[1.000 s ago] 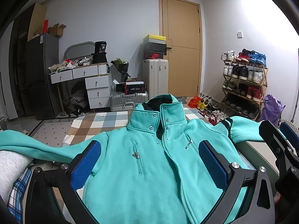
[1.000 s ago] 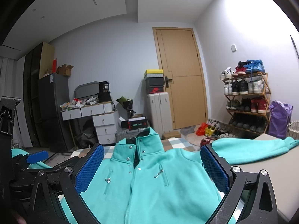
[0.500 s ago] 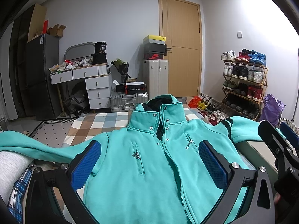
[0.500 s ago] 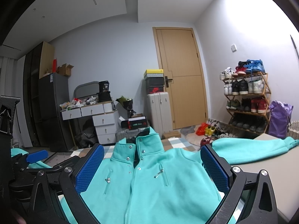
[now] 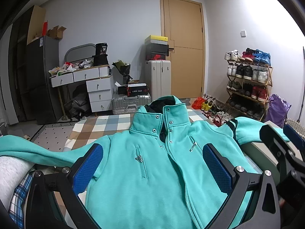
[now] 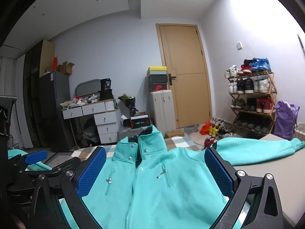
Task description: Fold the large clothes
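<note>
A teal zip-up jacket lies front-up and spread flat on a bed, collar pointing away, zipper closed. Its left sleeve stretches out to the left and its right sleeve lies out to the right. My left gripper hovers open over the chest, blue pads wide apart with nothing between them. My right gripper is also open above the jacket's front, holding nothing. The right gripper's body shows at the right edge of the left wrist view, and the left gripper's body shows at the left of the right wrist view.
The bed surface is bare grey to the right of the jacket. A grey and plaid cloth lies at the left. Beyond the bed are a checked rug, white drawers, suitcases, a wooden door and a shoe rack.
</note>
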